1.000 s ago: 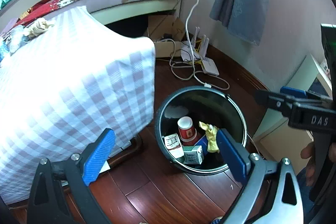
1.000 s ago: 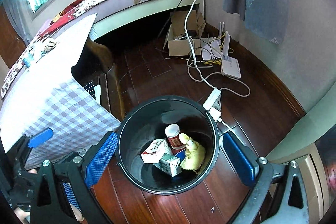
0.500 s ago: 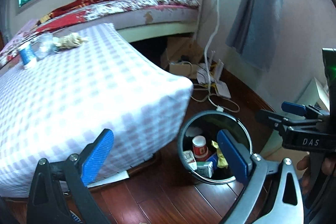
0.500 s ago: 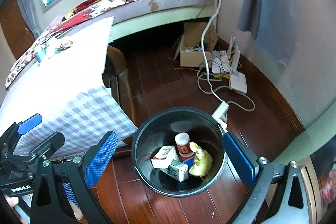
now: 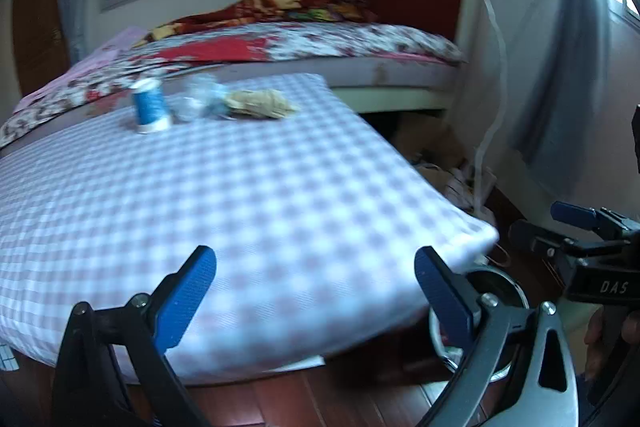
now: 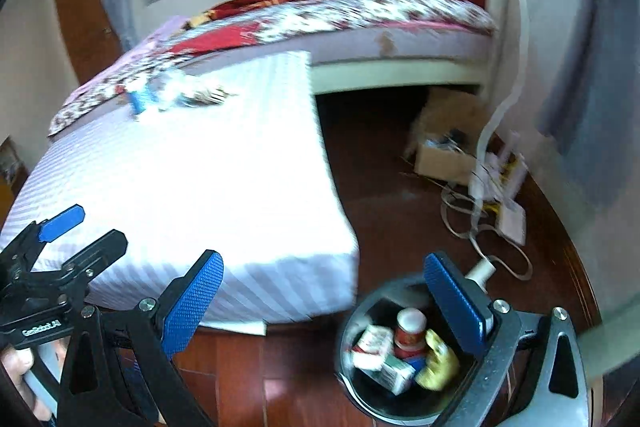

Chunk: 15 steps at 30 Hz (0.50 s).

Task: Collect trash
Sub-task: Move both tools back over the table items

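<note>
- left gripper (image 5: 314, 291): fingers spread wide, nothing held, low over checked table (image 5: 280, 195).
- right gripper (image 6: 324, 301): fingers spread wide, nothing held, above bin (image 6: 360, 391).
- remaining trash at table's far edge: blue cup (image 5: 149, 105), clear wrapper (image 5: 199, 102), crumpled tissue (image 5: 258, 103).
- risks: cup likely to tip under a glancing finger; wrapper prone to slipping; blurred view, misjudged reach.

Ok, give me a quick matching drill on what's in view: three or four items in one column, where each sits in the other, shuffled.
Items:
1. blue-and-white cylindrical container
2. crumpled beige wrapper
3. red-and-white paper cup
4. brown cardboard box

Places:
A. inside the round black trash bin
B. on the wooden floor by the bed
C. on the checked tablecloth, leftmost of the far-end cluster
D. on the checked tablecloth, right end of that cluster

Pairs: 1-C, 2-D, 3-A, 4-B

Both claws, left claw and right claw, are open and empty.
</note>
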Each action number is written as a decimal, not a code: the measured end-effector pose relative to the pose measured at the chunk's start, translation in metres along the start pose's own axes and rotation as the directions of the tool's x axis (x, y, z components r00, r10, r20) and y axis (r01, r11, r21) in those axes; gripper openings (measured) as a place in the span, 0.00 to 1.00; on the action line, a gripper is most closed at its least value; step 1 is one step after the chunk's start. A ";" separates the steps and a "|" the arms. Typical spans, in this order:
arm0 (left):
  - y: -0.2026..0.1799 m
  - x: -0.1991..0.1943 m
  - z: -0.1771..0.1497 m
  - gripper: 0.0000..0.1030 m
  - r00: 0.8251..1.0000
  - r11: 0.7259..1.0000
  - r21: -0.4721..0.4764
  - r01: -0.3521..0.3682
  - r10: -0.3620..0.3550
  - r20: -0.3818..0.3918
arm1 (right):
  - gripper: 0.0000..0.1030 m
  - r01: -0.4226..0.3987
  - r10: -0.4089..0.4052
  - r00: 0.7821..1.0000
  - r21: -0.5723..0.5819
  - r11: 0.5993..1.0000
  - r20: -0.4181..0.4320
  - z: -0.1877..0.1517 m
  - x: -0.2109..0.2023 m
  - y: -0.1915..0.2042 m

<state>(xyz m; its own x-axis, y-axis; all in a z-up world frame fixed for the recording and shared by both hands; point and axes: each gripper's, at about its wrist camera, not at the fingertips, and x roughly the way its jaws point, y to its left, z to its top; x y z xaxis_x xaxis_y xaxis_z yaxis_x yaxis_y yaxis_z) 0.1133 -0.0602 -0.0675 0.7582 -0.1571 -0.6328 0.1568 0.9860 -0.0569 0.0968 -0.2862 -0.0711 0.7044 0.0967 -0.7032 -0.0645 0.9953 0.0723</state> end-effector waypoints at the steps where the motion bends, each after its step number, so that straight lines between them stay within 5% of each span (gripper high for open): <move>1: 0.007 0.000 0.002 0.97 1.000 1.000 -0.008 -0.012 0.012 0.002 | 0.99 -0.018 0.018 1.000 -0.012 1.000 0.003 0.008 0.005 0.010; 15: 0.114 0.061 0.057 0.96 0.992 0.990 -0.067 -0.126 0.126 0.003 | 0.98 -0.151 0.156 0.988 -0.206 0.967 0.004 0.106 0.100 0.120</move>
<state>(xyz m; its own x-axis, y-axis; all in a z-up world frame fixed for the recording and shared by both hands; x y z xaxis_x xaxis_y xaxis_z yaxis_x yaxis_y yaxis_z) 0.2133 0.0395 -0.0681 0.7740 -0.0318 -0.6323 0.0176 0.9994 -0.0287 0.2342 -0.1575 -0.0580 0.6889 0.2505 -0.6802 -0.3147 0.9487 0.0306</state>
